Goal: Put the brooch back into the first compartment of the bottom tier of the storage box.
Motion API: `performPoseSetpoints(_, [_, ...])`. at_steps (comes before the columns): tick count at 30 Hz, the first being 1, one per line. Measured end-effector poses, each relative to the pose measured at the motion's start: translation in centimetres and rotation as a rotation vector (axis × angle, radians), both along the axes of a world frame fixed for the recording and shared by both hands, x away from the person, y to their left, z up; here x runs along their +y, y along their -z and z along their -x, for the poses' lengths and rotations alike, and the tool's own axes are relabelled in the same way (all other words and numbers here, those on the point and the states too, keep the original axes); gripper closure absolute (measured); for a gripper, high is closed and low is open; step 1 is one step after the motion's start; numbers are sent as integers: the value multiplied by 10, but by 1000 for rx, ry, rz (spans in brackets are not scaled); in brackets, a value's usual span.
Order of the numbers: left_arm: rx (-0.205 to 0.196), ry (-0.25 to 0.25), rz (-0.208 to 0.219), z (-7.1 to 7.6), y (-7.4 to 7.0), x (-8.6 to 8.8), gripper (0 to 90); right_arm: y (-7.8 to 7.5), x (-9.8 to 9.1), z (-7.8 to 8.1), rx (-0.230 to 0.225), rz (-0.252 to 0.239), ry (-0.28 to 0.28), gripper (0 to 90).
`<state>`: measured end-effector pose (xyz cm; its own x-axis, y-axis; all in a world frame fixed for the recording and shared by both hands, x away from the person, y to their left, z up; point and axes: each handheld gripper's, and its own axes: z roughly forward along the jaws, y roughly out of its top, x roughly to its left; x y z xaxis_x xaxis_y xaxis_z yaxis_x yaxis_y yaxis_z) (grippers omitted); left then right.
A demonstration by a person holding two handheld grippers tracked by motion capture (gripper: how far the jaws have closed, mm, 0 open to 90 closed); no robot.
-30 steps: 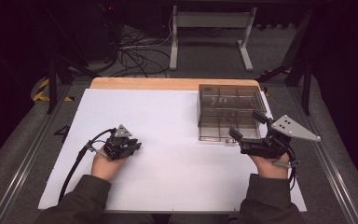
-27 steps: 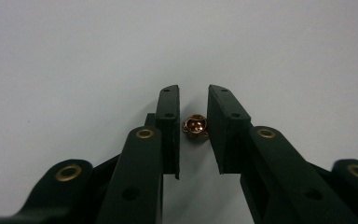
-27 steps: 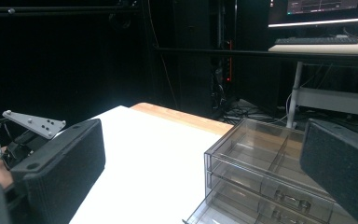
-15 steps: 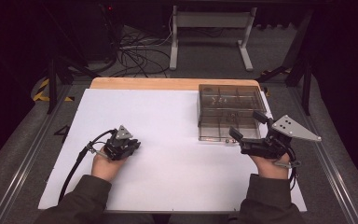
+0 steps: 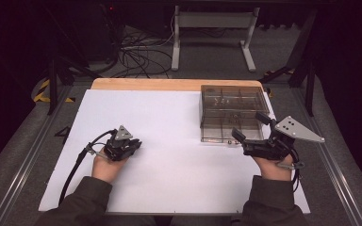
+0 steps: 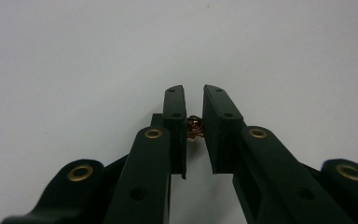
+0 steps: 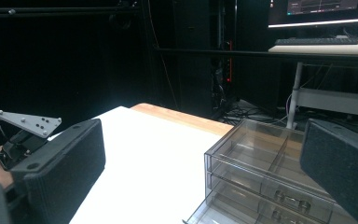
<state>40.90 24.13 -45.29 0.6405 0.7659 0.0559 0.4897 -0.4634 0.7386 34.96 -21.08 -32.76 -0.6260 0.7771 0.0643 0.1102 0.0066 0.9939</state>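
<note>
My left gripper (image 5: 131,147) points down at the white tabletop on the left side. In the left gripper view its jaws (image 6: 194,91) are shut on a small copper-coloured metal piece (image 6: 194,127), which is pinched between the pads just above the sheet. My right gripper (image 5: 249,125) is held level at the right, open wide, with nothing between its pads (image 7: 60,163). It points at the front of a smoky clear plastic drawer box (image 5: 233,113), whose lowest drawer (image 7: 205,210) is pulled out a little.
The white sheet (image 5: 169,122) covers the table, with a wooden edge (image 5: 146,84) at the far side. A cable (image 5: 78,162) trails from the left gripper. Beyond the table are dark floor, cables and a stand (image 5: 212,28).
</note>
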Motion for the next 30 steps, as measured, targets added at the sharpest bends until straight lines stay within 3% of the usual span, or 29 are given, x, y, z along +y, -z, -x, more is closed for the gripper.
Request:
performPoseSetpoints(13, [-23,17,25,5,-7,-5,799,1,0,-1,6,2,-2,9])
performPoseSetpoints(30, [-47,88,-5,14,-15,-38,798,1,-3,0,5,-2,2,9])
